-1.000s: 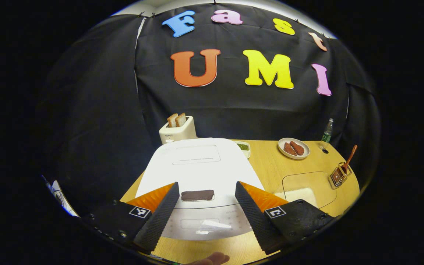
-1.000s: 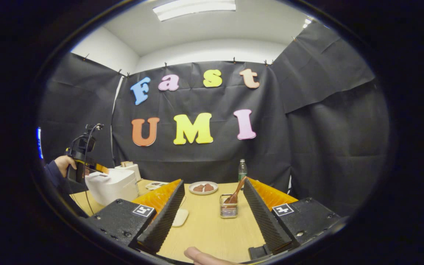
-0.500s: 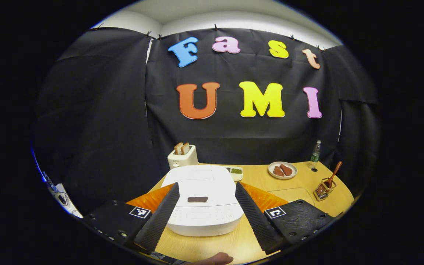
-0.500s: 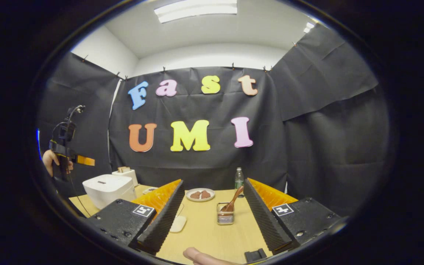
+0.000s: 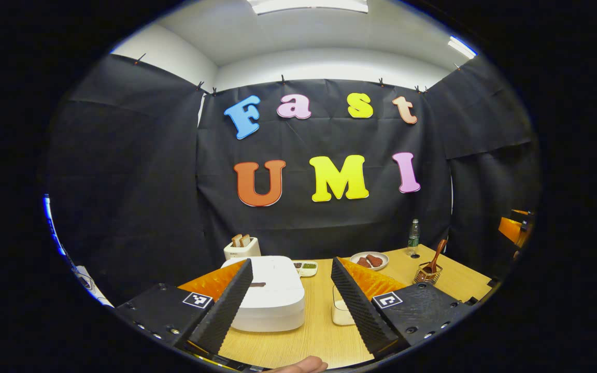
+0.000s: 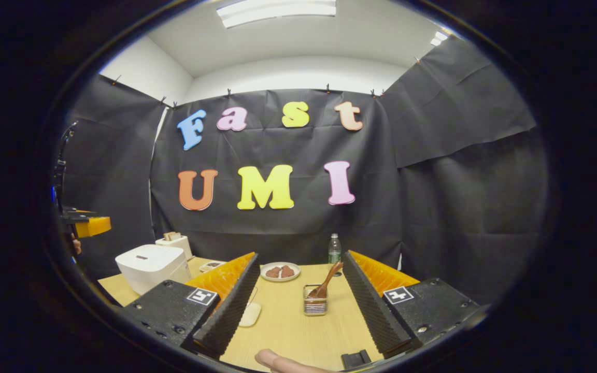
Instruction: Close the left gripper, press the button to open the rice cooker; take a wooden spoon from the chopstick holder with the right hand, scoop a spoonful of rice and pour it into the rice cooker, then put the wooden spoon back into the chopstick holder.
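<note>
The white rice cooker [image 5: 270, 298] stands with its lid down and a dark button [image 5: 257, 284] on top. My left gripper [image 5: 291, 264] hovers well back from it, open and empty. A wire chopstick holder [image 5: 425, 274] at the table's right holds the wooden spoon [image 5: 437, 253]. A clear rice container [image 5: 341, 312] sits right of the cooker. My right gripper [image 6: 299, 261] is open and empty, with the chopstick holder [image 6: 315, 305] and wooden spoon [image 6: 328, 281] straight ahead between its fingers. The rice cooker [image 6: 153, 267] is at its far left, and the left gripper [image 6: 85, 225] is raised above it.
A toaster [image 5: 241, 248] with bread stands behind the cooker. A small dish [image 5: 306, 267], a plate of sausages [image 5: 369, 260] and a bottle [image 5: 413, 237] line the back of the wooden table [image 6: 288, 331]. Black cloth walls close the booth.
My left gripper has drawn back and up from the rice cooker, which now looks small and far; its lid stays down. The right gripper has barely shifted.
</note>
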Demonstrator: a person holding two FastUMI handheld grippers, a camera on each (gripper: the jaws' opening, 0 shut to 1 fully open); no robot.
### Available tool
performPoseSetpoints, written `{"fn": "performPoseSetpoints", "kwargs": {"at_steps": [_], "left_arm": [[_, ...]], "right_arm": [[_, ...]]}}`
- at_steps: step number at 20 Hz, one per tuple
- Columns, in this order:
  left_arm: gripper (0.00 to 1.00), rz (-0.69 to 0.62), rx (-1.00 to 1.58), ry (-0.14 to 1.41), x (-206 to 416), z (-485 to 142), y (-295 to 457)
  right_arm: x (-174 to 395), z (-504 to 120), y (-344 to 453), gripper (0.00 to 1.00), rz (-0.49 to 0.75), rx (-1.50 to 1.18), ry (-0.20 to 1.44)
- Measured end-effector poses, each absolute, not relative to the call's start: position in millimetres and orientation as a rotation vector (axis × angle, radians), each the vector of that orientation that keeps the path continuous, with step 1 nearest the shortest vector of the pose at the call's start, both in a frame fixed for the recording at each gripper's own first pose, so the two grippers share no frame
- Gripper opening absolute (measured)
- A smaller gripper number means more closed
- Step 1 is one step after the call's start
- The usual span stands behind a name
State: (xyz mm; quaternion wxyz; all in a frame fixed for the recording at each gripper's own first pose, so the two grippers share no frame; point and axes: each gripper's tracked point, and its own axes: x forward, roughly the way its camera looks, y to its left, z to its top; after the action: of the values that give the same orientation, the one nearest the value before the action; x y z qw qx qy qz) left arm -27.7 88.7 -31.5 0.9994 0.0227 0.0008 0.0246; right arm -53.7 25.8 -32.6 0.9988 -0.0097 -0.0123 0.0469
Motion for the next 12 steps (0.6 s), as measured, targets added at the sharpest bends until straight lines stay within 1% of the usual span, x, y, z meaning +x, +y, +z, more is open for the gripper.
{"fn": "performPoseSetpoints", "kwargs": {"at_steps": [4,8,12], "left_arm": [[0.96,0.063,0.012,-0.022,-47,-24,83],[0.97,0.014,0.026,-0.030,-62,-32,63],[0.97,0.030,0.051,-0.055,-78,-33,58]], "right_arm": [[-54,-26,29,1.00,0.095,-0.041,-0.044],[-55,-21,25,1.00,0.081,-0.054,-0.049],[-57,-23,19,1.00,0.072,-0.050,-0.045]]}}
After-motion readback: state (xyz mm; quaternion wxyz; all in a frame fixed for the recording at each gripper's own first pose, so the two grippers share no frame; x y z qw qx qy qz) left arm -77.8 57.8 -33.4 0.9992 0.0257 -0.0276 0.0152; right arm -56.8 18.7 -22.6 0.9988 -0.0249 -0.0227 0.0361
